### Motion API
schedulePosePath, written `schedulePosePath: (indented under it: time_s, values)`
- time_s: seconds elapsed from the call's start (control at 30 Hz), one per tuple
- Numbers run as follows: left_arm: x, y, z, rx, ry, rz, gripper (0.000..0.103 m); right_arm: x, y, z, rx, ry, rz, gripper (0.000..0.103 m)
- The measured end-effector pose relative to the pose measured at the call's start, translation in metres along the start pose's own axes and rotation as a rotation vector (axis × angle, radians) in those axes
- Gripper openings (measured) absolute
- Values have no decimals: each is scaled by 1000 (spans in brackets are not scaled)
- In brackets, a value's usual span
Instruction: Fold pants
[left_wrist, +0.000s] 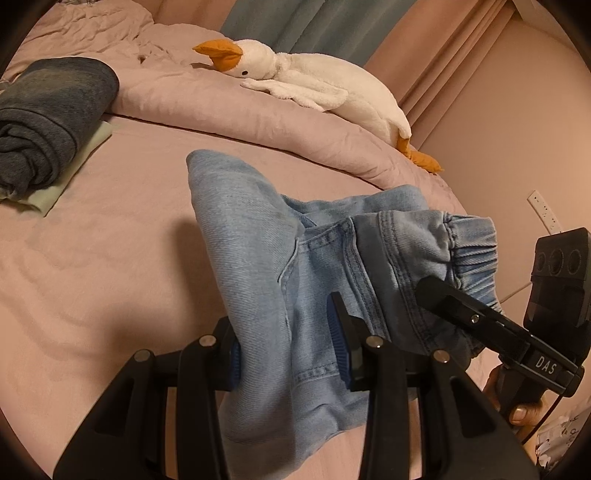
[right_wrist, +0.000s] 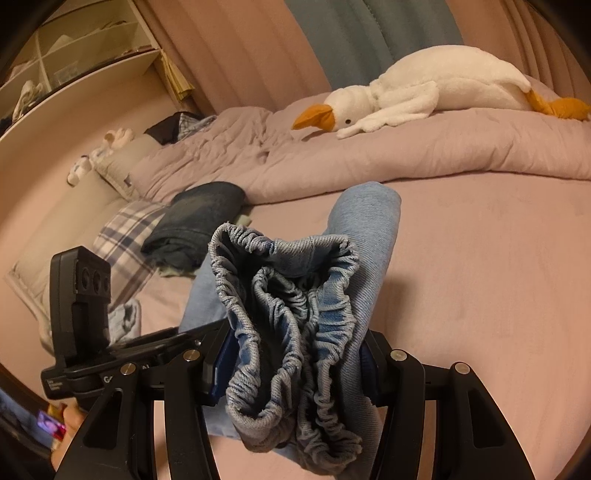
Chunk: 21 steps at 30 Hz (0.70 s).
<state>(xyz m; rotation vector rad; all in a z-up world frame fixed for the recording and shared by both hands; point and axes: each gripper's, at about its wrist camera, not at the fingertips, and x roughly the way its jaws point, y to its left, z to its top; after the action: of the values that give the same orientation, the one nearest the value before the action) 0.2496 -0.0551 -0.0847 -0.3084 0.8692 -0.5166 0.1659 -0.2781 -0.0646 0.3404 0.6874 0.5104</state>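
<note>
Light blue denim pants (left_wrist: 240, 229) are lifted over the pink bed sheet (left_wrist: 110, 258), doubled over, with the fold hanging toward the far side. My left gripper (left_wrist: 286, 343) is shut on the denim near a seam, its blue pads (left_wrist: 338, 332) pressed on the cloth. My right gripper (right_wrist: 295, 363) is shut on the bunched elastic waistband (right_wrist: 291, 295). In the left wrist view the right gripper (left_wrist: 432, 291) reaches in from the right at the waistband (left_wrist: 472, 254). In the right wrist view the left gripper (right_wrist: 177, 339) is at the lower left, beside the pants (right_wrist: 369, 221).
Folded dark jeans (left_wrist: 48, 107) lie on a pale cloth at the left of the bed. A white plush goose (left_wrist: 314, 81) rests on the rolled pink duvet (left_wrist: 221, 107) at the far side. A plaid pillow (right_wrist: 125, 236) and shelves (right_wrist: 74, 48) are at the left.
</note>
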Motion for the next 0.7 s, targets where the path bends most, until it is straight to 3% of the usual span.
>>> schedulePosePath:
  time_s: [0.7]
  values:
    - [50, 14, 14, 2, 70, 35, 39, 29, -34, 7, 63, 50, 2, 57]
